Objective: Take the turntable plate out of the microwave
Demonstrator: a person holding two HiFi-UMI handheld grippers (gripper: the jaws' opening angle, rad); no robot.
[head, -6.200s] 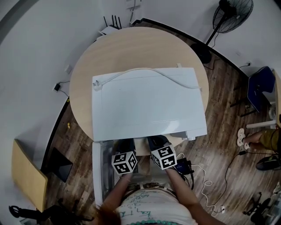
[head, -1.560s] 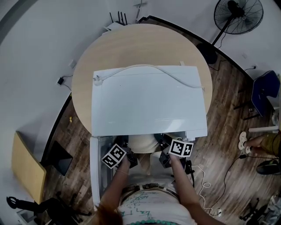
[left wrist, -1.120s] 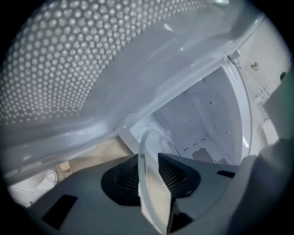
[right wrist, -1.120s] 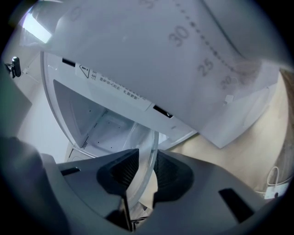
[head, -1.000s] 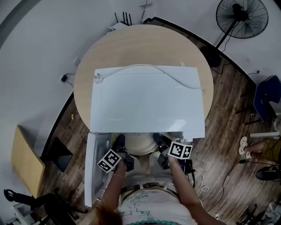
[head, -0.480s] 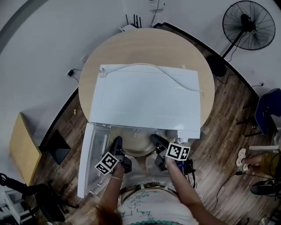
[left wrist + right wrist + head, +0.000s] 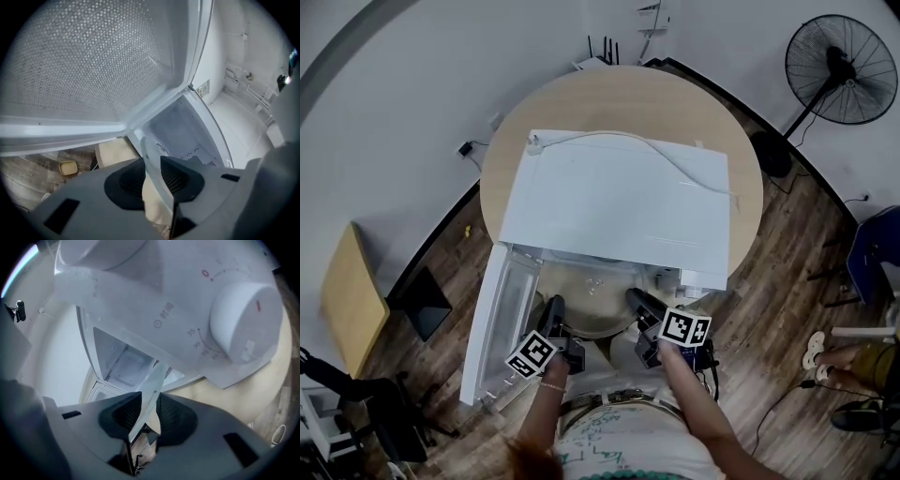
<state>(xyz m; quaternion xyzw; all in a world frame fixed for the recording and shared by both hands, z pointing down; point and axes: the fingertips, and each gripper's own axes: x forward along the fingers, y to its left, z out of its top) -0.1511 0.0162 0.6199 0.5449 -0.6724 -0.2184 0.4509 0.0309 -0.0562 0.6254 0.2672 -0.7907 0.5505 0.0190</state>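
Observation:
The round glass turntable plate [image 7: 592, 298] hangs just outside the mouth of the white microwave [image 7: 619, 206], held by its rim on both sides. My left gripper [image 7: 555, 313] is shut on the plate's left rim; in the left gripper view the rim [image 7: 149, 154] runs edge-on between its pads [image 7: 129, 176]. My right gripper [image 7: 636, 302] is shut on the right rim, and the right gripper view shows the glass edge [image 7: 152, 385] pinched between its jaws [image 7: 146, 404]. The empty cavity [image 7: 187, 131] lies behind the plate.
The microwave door [image 7: 502, 319] stands swung open at the left, its mesh window [image 7: 93, 61] close beside my left gripper. The control panel with a white dial [image 7: 243, 329] is just right of my right gripper. A cord [image 7: 656, 155] lies on the microwave. A fan [image 7: 842, 70] stands far right.
Both grippers have drawn back from the cavity toward the person and risen a little, carrying the plate out of the microwave's mouth. The door has swung wider.

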